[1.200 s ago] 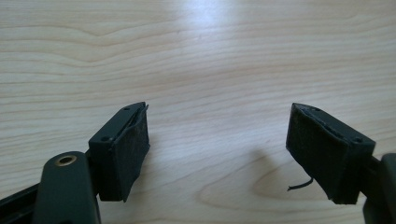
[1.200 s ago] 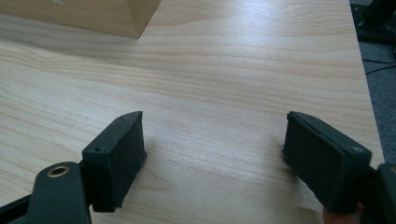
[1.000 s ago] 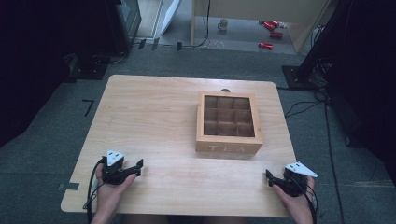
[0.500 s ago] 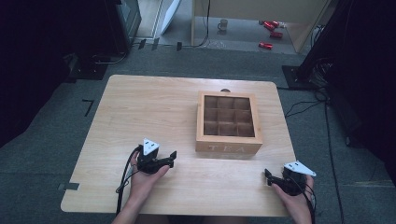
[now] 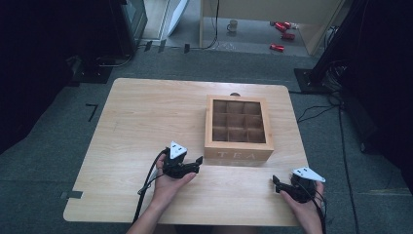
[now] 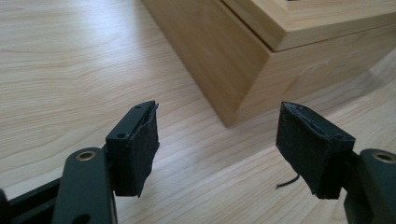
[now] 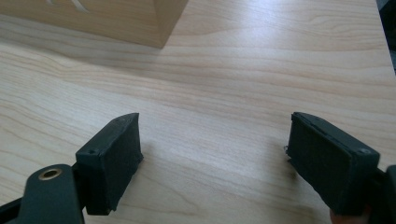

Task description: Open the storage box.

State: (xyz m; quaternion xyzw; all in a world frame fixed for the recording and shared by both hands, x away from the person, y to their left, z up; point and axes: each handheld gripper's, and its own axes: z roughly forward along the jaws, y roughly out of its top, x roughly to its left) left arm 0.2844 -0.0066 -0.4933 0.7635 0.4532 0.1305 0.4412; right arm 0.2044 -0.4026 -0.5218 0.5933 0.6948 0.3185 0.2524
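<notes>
A light wooden tea box stands right of the table's middle, lid down, with a window over its small compartments and "TEA" on its front. My left gripper is close to the box's front left corner. In the left gripper view that box corner lies just beyond the jaws. The left gripper is open; its jaws have just been closing, with nothing between them. My right gripper rests near the table's front right, open and empty, with the tea box corner farther ahead.
The pale wooden table has bare room left of the box and along its front. On the floor behind it stand a mug and some red items. Cables and dark stands flank the table.
My left hand has moved right along the table's front, from the left corner to the box's front left corner, and its jaws stand narrower. The right hand has stayed put.
</notes>
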